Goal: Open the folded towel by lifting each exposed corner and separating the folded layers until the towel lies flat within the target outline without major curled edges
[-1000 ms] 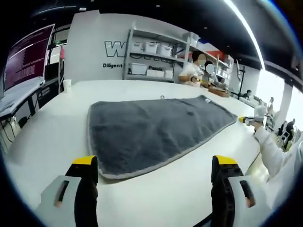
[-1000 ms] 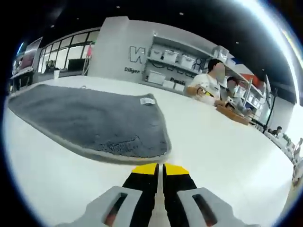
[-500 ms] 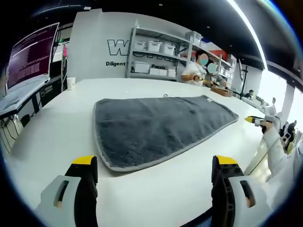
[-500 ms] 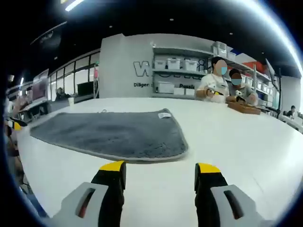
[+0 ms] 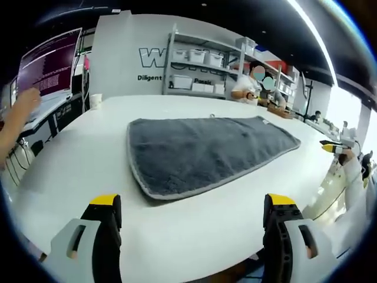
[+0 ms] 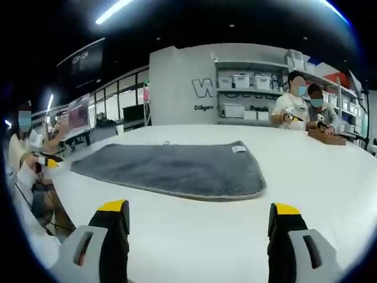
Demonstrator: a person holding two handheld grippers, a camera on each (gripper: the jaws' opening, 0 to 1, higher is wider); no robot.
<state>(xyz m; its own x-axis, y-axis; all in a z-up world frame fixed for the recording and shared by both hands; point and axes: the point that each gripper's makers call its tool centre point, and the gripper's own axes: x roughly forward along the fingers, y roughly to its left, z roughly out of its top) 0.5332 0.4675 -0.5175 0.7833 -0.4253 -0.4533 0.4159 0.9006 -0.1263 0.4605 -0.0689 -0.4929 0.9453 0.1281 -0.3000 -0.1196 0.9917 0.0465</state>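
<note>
— out on the white table (image 5: 70,177), where's the grey towel (image 5: 200,150) sitting for you?

— spread in the middle of the top, well ahead of both my grippers. from the left gripper view its near corner points toward me with the pale hem running round it; in the right gripper view the towel (image 6: 177,168) lies across, small white label on the far right edge. i can't make out any target outline.

— and your grippers?

— left gripper (image 5: 191,206) has its jaws wide apart, nothing between them. right gripper (image 6: 200,215) the same, spread and empty, both held off the cloth.

— how do you reckon it'll handle?

— soft, plush, light, i'd say. it'll drape and sag from any pinch, not lift as a sheet. it looks mostly open already, so i'd judge the job is nearly done. if an edge needs work, i'd take the bound hem at a corner, since the pile could slip.
</note>
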